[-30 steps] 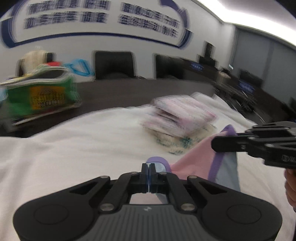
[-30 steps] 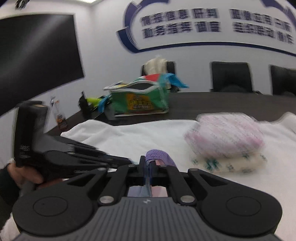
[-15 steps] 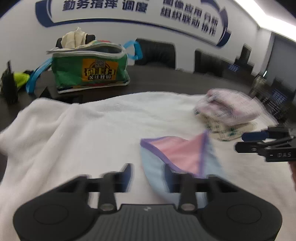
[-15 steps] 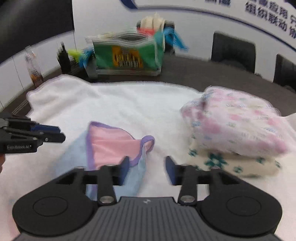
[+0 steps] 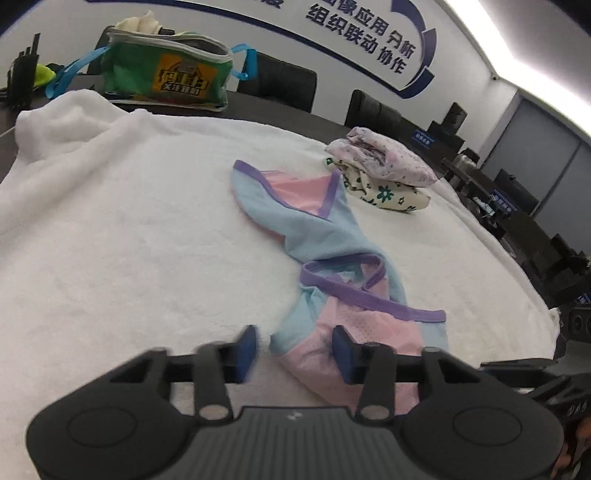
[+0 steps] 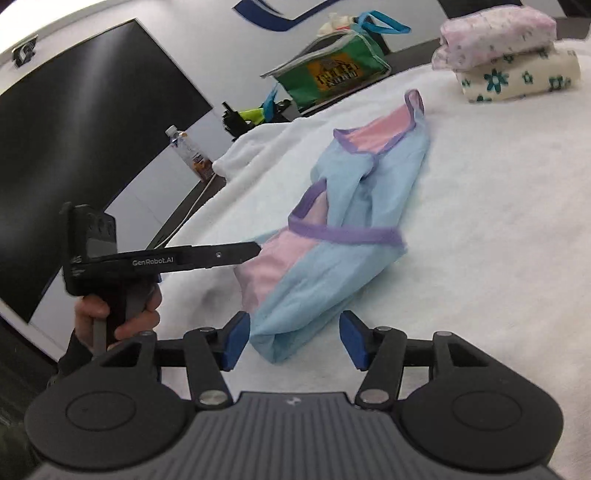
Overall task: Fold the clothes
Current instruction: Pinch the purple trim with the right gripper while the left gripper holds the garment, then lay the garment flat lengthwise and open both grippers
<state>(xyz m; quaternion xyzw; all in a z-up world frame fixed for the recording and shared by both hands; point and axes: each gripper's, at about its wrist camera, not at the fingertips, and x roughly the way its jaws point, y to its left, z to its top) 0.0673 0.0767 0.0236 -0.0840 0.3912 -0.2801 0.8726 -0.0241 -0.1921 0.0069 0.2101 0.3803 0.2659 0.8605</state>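
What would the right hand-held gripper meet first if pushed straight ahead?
Probably the garment: its near blue end lies between the open jaws of the right hand-held gripper, just ahead on the towel.

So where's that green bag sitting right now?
The green bag stands on the dark table at the far left, just beyond the white towel.

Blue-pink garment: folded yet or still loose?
Loose. The garment lies rumpled and twisted on the white towel, purple trim looping unevenly, unlike the folded stack behind. Both grippers open, off it.

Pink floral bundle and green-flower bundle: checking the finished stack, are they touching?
Touching. The right wrist view shows the pink floral bundle resting directly on the green-flower bundle, no gap.
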